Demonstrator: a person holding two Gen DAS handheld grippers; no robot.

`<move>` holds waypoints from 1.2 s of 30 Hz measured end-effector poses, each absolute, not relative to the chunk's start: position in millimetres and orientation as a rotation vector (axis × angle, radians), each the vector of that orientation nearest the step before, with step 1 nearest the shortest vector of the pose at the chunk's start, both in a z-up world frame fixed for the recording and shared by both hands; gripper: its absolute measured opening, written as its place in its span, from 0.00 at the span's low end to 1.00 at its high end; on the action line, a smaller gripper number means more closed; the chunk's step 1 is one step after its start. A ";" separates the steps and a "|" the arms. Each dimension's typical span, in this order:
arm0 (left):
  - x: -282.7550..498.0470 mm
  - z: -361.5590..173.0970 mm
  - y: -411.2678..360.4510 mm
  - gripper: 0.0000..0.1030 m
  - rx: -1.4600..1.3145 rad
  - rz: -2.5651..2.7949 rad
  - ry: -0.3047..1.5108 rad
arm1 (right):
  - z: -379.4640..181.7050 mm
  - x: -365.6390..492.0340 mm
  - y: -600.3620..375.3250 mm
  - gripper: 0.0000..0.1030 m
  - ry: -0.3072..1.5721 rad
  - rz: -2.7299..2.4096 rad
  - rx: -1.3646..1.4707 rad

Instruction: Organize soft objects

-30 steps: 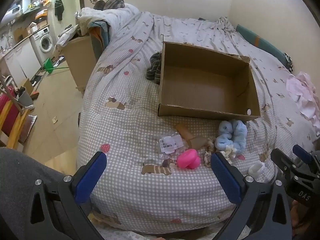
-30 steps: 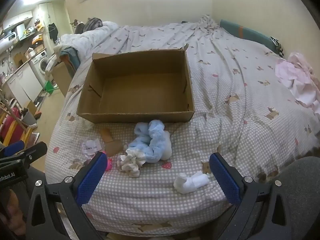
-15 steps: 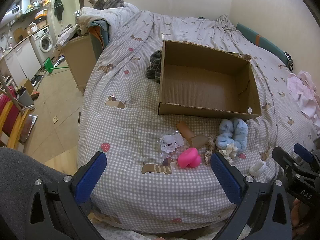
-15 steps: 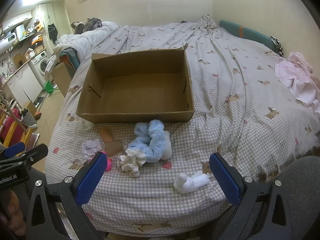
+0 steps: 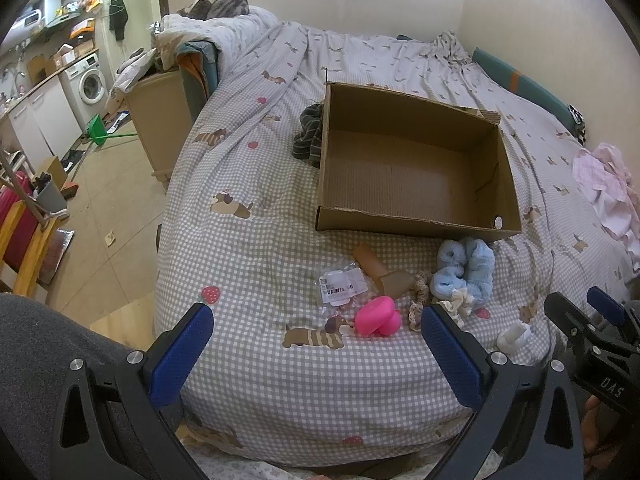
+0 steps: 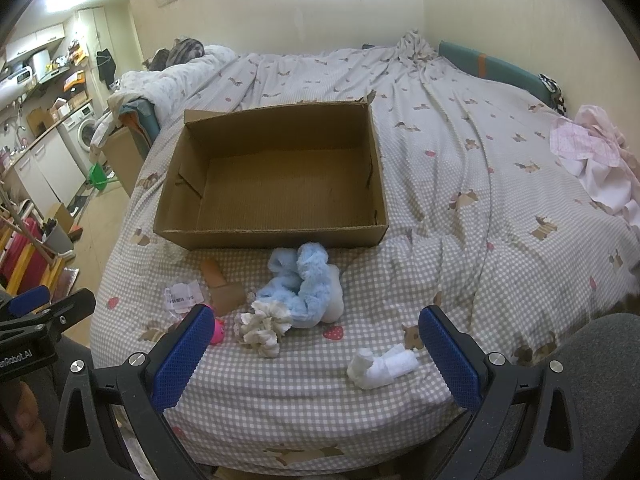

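An empty cardboard box (image 5: 408, 168) (image 6: 276, 184) lies open on the bed. In front of it lie a fluffy blue scrunchie (image 5: 466, 270) (image 6: 298, 284), a cream frilly scrunchie (image 6: 264, 326) (image 5: 456, 304), a pink soft object (image 5: 378, 317) (image 6: 217, 332), a brown cardboard piece (image 5: 384, 274) (image 6: 222, 286), a plastic packet with a barcode label (image 5: 340, 286) (image 6: 182, 294) and a white rolled sock (image 6: 382, 366) (image 5: 516, 334). My left gripper (image 5: 316, 350) is open and empty, held above the bed's near edge. My right gripper (image 6: 316, 350) is open and empty, just short of the white sock.
A dark striped cloth (image 5: 308, 136) lies left of the box. Pink clothing (image 6: 592, 160) is piled at the right. A teal cushion (image 6: 492, 66) lies along the far wall. The bed's left edge drops to the floor, with a cardboard nightstand (image 5: 160, 120) beside it.
Both grippers have stayed open and nearly still; the left wrist view has shifted very slightly. No object has moved.
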State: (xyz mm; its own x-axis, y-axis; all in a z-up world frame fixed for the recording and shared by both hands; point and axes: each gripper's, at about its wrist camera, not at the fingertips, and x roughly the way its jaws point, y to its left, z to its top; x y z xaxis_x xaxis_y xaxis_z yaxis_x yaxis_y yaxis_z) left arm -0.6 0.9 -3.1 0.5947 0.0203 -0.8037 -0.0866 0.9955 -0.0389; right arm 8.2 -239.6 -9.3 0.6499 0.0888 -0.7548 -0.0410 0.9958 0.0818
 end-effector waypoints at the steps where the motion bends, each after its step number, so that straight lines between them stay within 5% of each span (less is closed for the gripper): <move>1: -0.5 -2.9 0.9 1.00 -0.076 0.061 0.932 | -9.0 8.4 -240.0 1.00 0.860 0.072 0.062; 36: -0.9 -3.0 0.4 1.00 -0.076 0.064 0.927 | -6.9 8.9 -244.0 1.00 0.854 0.068 0.068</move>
State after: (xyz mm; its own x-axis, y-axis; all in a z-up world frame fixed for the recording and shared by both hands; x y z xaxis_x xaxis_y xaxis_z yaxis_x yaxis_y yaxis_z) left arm -0.9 0.4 -3.0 0.5983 0.0222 -0.8010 -0.0875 0.9955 -0.0377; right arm 8.9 -244.0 -6.9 0.6548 0.0872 -0.7507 -0.0327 0.9957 0.0871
